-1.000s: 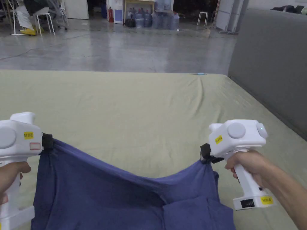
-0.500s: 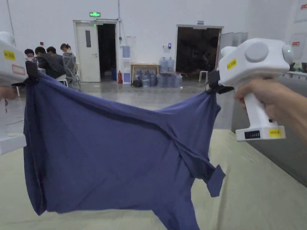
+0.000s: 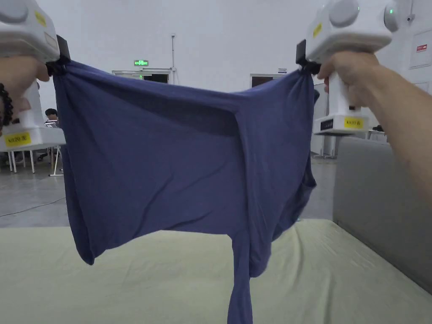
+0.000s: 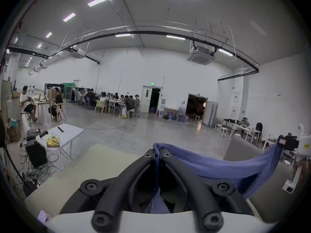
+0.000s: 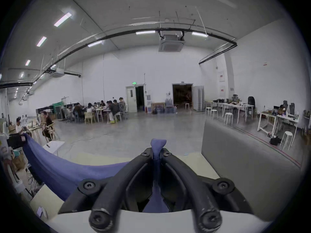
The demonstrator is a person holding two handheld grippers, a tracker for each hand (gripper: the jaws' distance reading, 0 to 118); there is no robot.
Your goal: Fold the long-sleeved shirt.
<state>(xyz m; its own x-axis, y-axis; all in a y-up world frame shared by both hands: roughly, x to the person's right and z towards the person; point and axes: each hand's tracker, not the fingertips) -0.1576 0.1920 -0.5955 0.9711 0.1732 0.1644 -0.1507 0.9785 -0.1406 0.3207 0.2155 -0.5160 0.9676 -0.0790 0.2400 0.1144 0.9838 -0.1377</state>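
Shirt: we hold the blue long-sleeved shirt (image 3: 168,160) raised in the air, stretched between both grippers, its top edge sagging slightly in the middle.
Shirt position: it hangs above the pale green bed (image 3: 126,278); one sleeve (image 3: 239,278) drops toward 6 o'clock and runs out of the bottom of the head view, so we cannot tell whether it touches the bed.
Left gripper: our left gripper (image 3: 59,63) sits at 10 o'clock in the head view, with the left hand (image 3: 19,78) on its handle.
Left jaws: in the left gripper view the jaws are pressed together on a bunched corner of the shirt (image 4: 218,167); cloth pokes out past the tips of the left gripper (image 4: 157,154).
Right gripper: our right gripper (image 3: 306,65) sits at 2 o'clock in the head view, gripped by the right hand (image 3: 350,76).
Right jaws: in the right gripper view the right gripper (image 5: 157,153) pinches the opposite corner of the shirt (image 5: 67,171), a small tuft standing above the tips.
Surroundings: a grey partition (image 3: 379,194) stands at 3 o'clock beside the bed.
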